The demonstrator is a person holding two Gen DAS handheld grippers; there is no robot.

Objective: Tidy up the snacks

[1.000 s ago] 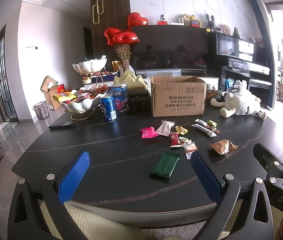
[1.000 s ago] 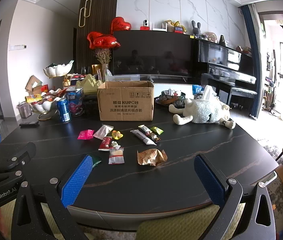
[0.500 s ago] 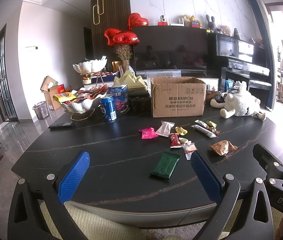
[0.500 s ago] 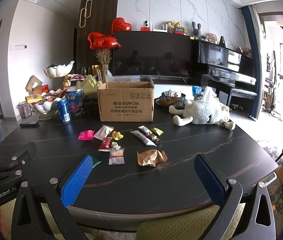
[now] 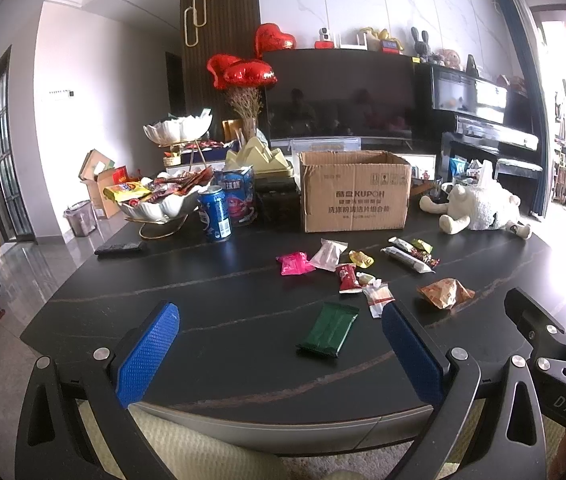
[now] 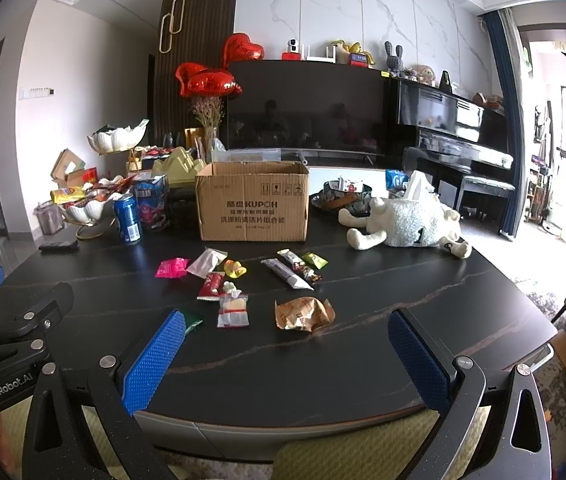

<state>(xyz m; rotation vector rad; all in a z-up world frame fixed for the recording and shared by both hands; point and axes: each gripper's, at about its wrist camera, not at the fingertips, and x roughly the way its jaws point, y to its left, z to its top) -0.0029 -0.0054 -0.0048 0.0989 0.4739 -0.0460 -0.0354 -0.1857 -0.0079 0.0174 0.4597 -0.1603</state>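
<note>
Hovering wide open and empty, the left gripper [image 5: 281,354] and right gripper [image 6: 287,358] face snack packets; the green packet [image 5: 327,329], nearest before the cardboard box [image 5: 355,190], looks light, slippery: pinch its edges.

**Surfaces in front of my fingers**

My left gripper [image 5: 279,354] and right gripper [image 6: 287,360] carry blue pads with a rough, dimpled rubbery texture on matt black plastic arms with shiny metal screws. The table [image 5: 223,300] looks like glossy dark stone with pale veins. The box [image 5: 355,192] is matt brown cardboard. The green packet [image 5: 327,330] is shiny foil, the brown wrapper [image 6: 303,314] crinkled paper-like. The toy sheep [image 6: 411,224] is fuzzy cloth, the can [image 5: 214,218] glossy metal.
</note>
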